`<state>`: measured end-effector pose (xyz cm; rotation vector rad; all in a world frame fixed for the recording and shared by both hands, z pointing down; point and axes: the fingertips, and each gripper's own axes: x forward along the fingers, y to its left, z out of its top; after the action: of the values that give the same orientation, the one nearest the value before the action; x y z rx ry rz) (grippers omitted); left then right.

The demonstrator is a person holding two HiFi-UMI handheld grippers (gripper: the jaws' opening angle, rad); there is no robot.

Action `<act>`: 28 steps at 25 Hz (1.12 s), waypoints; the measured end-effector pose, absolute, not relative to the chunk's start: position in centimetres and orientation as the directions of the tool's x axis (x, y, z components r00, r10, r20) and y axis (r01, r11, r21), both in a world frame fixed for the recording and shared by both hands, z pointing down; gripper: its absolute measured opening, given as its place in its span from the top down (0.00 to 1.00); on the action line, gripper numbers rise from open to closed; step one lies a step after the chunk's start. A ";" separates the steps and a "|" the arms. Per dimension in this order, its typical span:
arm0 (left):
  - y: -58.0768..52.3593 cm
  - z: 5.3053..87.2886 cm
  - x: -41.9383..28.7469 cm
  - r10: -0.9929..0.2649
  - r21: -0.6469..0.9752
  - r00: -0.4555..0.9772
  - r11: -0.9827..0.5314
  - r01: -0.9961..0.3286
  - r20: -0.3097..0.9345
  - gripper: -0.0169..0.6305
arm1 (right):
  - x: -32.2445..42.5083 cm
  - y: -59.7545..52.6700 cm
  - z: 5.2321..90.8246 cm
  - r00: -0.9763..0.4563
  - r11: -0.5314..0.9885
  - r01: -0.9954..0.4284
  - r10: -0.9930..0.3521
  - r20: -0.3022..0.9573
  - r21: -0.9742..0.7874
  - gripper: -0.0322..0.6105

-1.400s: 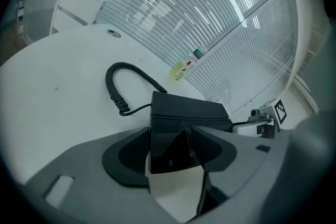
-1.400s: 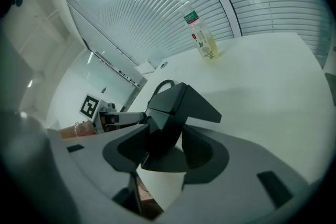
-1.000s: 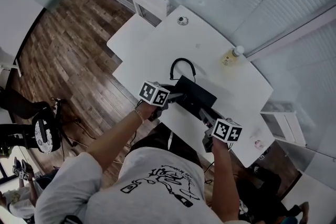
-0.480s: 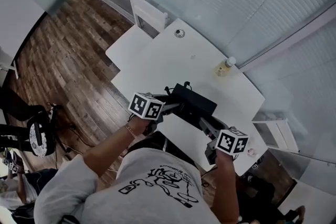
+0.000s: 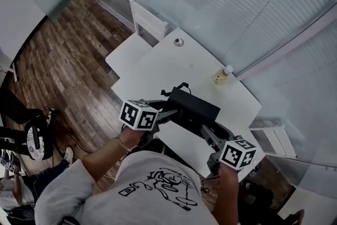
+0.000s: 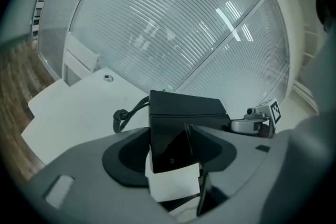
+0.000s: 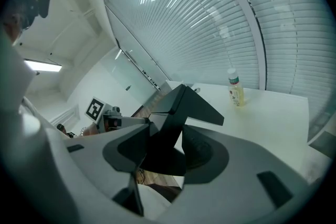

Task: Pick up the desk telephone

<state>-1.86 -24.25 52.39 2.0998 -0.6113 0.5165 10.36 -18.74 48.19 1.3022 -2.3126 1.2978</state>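
Observation:
The black desk telephone (image 5: 195,105) hangs above the white table (image 5: 168,63), held at both ends. My left gripper (image 5: 171,112) is shut on its left end, and my right gripper (image 5: 208,131) is shut on its right end. In the left gripper view the telephone (image 6: 184,113) fills the gap between the jaws of the left gripper (image 6: 170,152), and its black cord (image 6: 126,113) trails down at the left. The right gripper view has a corner of the telephone (image 7: 181,107) clamped in the right gripper (image 7: 163,149).
A small bottle of yellow liquid (image 5: 221,76) stands near the table's far edge. A small round object (image 5: 179,42) lies at the far left corner. A white chair (image 5: 147,14) stands beyond the table, and a white shelf unit (image 5: 269,137) at the right. Blinds on glass walls close off the far side.
Both grippers have risen with the telephone between them, lifting it off the table. The cord has come up with it.

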 end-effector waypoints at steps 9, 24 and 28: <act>-23.2 48.8 -2.0 -0.258 0.614 0.806 -0.538 -0.578 0.532 0.60 | 10.2 -17.6 44.8 -0.598 0.268 -0.766 -0.630 0.495 -0.584 0.67; -23.2 48.9 -2.0 -0.250 0.619 0.811 -0.541 -0.570 0.528 0.60 | 10.2 -17.6 44.7 -0.588 0.263 -0.773 -0.636 0.499 -0.577 0.68; -23.3 49.2 -1.9 -0.248 0.619 0.811 -0.540 -0.570 0.530 0.60 | 10.3 -17.7 45.0 -0.589 0.262 -0.773 -0.634 0.501 -0.578 0.68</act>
<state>-1.92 -23.30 49.24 2.1492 -0.6000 0.4868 10.29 -17.66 44.99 1.3288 -2.3571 1.2332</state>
